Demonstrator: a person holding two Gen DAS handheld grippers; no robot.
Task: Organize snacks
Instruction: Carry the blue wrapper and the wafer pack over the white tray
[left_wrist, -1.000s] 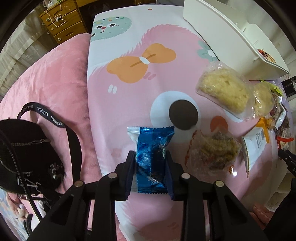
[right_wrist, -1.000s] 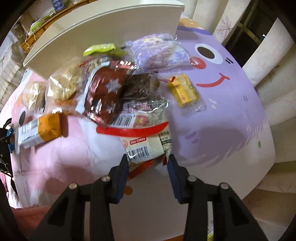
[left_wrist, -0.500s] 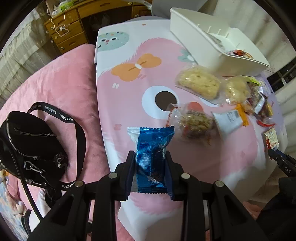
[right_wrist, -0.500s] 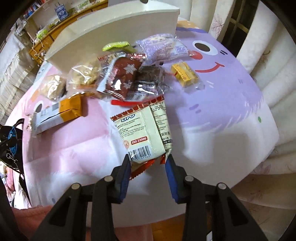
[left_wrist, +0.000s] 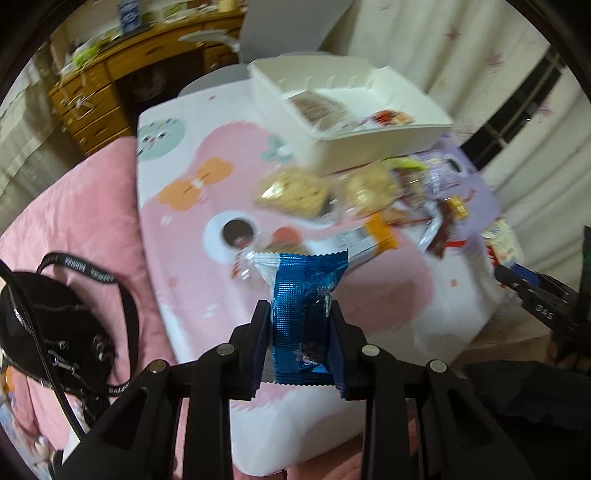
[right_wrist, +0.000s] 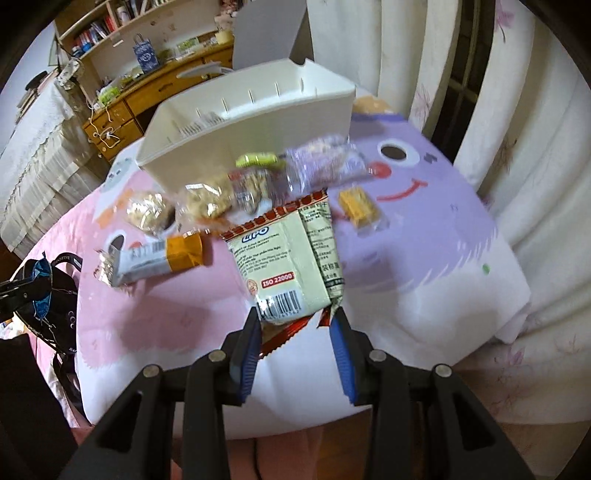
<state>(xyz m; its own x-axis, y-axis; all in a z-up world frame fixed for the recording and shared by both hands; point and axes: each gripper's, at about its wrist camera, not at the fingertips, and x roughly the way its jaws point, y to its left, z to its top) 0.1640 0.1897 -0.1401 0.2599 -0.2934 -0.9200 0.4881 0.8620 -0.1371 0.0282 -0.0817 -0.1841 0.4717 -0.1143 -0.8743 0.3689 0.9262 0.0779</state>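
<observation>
My left gripper (left_wrist: 300, 310) is shut on a blue foil snack packet (left_wrist: 308, 288), held upright above the near edge of the cartoon tablecloth (left_wrist: 177, 155). My right gripper (right_wrist: 295, 317) is shut on the lower end of a cream packet with a red edge and a barcode (right_wrist: 284, 258), lifted off the table. Loose snacks lie in a heap in front of the white bin (right_wrist: 258, 136): cracker packs (left_wrist: 291, 192), an orange-and-white bar (right_wrist: 155, 258), a yellow packet (right_wrist: 356, 201) and a purple pack (right_wrist: 325, 166). The white bin (left_wrist: 369, 147) holds a few packets.
A black bag with a strap (left_wrist: 44, 325) lies on pink bedding to the left of the table. Wooden drawers (left_wrist: 92, 107) and a desk stand behind. Pale curtains (right_wrist: 517, 110) hang close along the table's right side.
Both grippers have risen and tipped up with their packets still gripped. The table looks farther off, and the inside of the bin has come into view.
</observation>
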